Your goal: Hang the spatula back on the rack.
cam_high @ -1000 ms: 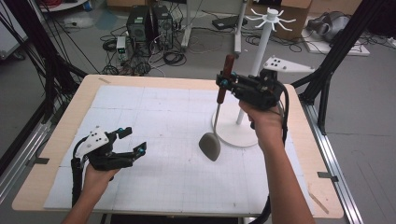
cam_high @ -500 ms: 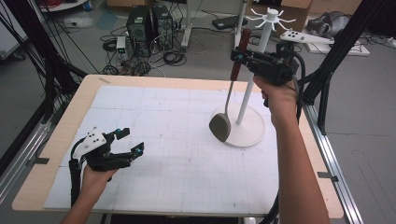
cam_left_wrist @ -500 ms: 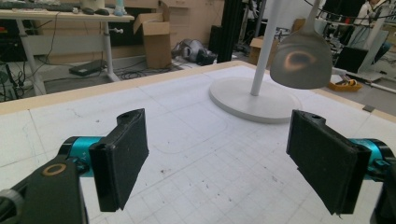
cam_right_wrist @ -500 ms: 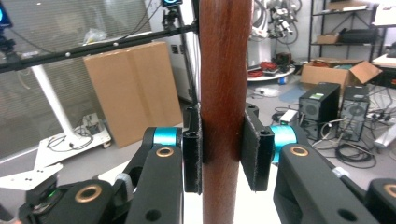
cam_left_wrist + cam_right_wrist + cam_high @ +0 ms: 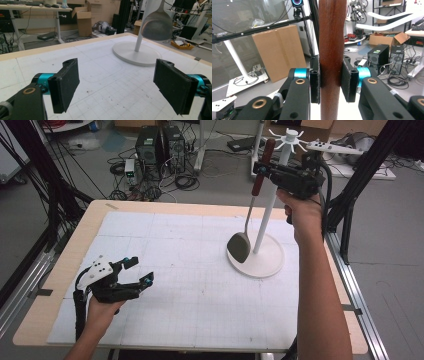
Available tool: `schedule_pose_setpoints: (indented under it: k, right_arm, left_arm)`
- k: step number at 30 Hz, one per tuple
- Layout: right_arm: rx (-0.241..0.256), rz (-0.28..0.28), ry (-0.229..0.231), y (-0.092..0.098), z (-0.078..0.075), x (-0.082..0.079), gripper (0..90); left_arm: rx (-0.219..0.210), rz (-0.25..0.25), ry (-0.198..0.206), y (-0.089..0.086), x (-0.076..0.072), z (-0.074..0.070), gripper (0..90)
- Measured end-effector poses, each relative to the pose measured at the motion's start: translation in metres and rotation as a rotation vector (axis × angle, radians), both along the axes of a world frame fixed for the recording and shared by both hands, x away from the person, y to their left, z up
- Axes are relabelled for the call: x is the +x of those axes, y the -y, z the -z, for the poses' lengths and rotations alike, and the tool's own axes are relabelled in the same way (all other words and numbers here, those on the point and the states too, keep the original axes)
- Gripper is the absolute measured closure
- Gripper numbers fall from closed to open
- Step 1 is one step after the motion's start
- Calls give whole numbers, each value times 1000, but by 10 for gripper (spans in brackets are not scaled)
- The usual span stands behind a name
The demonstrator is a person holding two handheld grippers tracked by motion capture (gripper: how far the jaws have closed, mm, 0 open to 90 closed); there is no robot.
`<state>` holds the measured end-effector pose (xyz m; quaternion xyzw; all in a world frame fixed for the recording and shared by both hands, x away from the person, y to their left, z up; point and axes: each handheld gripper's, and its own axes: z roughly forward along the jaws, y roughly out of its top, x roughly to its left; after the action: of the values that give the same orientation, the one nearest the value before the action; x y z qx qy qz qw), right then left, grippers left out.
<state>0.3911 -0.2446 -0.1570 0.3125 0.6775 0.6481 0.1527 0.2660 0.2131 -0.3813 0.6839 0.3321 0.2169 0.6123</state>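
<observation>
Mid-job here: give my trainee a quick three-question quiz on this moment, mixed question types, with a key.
1. True or false: the left gripper holds something.
2. What does the right gripper grip? A) the stand's pole B) the spatula's wooden handle C) a cable
3. Where is the spatula blade relative to the stand base?

Key: 1. False; its jaws are open. 2. B. 3. Hanging over the base's left part, beside the pole.

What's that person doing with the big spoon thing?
A person is holding a spatula up in the air with the right gripper, jaws shut on its wooden handle, beside the pole of a white hanging rack. The left gripper rests open over the table, holding nothing.
</observation>
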Motion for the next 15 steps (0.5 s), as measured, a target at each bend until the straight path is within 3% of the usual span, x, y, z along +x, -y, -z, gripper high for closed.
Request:
schedule_pose_setpoints:
  k: [15]
  right_arm:
    - [12, 29, -27, 10, 1, 10, 727]
  left_arm:
    - [-1, 8, -5, 1, 1, 0, 211]
